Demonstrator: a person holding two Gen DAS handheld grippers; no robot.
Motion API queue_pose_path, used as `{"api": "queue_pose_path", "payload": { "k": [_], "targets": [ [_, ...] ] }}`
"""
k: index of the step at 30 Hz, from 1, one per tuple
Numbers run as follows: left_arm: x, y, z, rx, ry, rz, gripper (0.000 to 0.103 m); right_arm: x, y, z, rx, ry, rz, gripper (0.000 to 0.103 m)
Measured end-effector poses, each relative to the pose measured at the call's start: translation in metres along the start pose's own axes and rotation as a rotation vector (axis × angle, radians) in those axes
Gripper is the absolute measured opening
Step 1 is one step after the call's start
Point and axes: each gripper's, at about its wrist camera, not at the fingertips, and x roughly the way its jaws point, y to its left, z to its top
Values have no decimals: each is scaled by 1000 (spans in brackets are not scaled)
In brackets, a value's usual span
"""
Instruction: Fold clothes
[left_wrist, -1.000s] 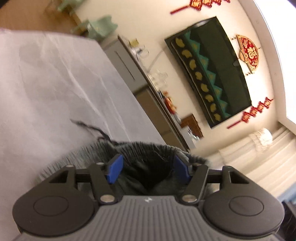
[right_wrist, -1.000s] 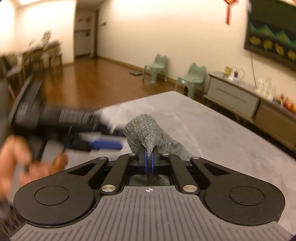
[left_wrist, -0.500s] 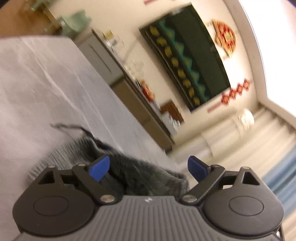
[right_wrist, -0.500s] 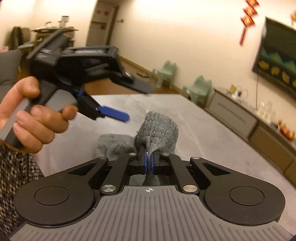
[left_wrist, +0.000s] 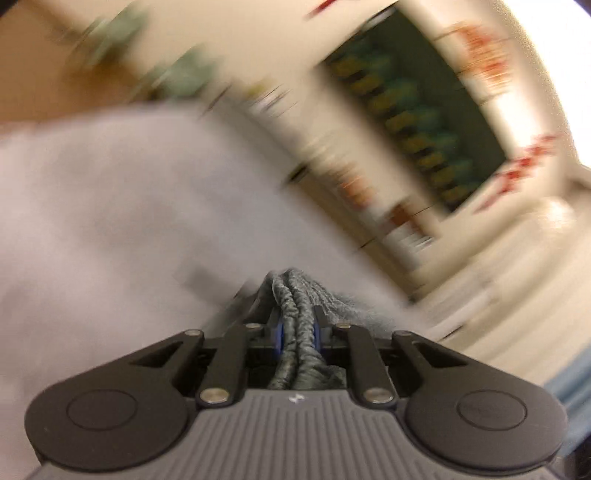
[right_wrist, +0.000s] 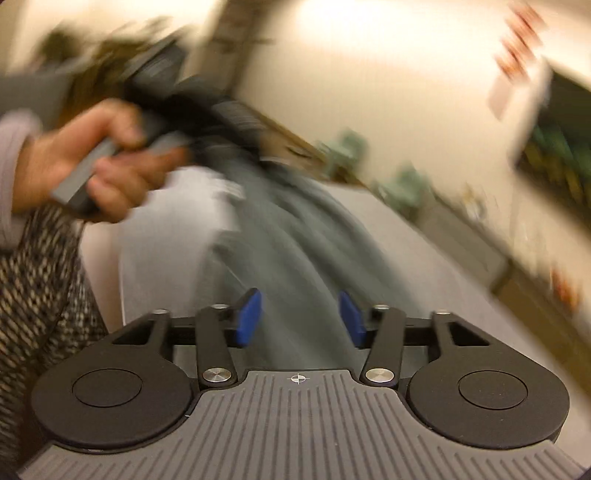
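Note:
The grey knitted garment is bunched between the blue pads of my left gripper, which is shut on it above the pale grey table cover. In the right wrist view the same garment hangs stretched from the left gripper, held high at the upper left by a hand. My right gripper is open and empty, its blue pads spread wide just in front of the hanging cloth. Both views are heavily blurred by motion.
The table cover spreads to the right. A low cabinet and green chairs stand along the far wall. A dark wall hanging is on the wall. The person's patterned clothing is at the left.
My left gripper has closed on the grey garment and lifted it. My right gripper has let go of the garment and opened. Both grippers are moving fast.

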Motion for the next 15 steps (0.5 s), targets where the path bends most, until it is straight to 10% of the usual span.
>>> {"api": "queue_pose_path", "payload": {
  "k": [4,9,13,15],
  "targets": [
    [8,-1,-2,-20,24,-9,17,-8,-61,-50,237,176,-78,53],
    [4,-7,-2,-19,21,-25,58,-29,-30,-76,226,191,-37,56],
    [0,-9,-3,-9,16,-5,21,-24,25,-61,23,173,-18,54],
    [-2,-11,-4,-3,14,5,19,-12,43,-59,-71,218,-38,44]
  ]
}}
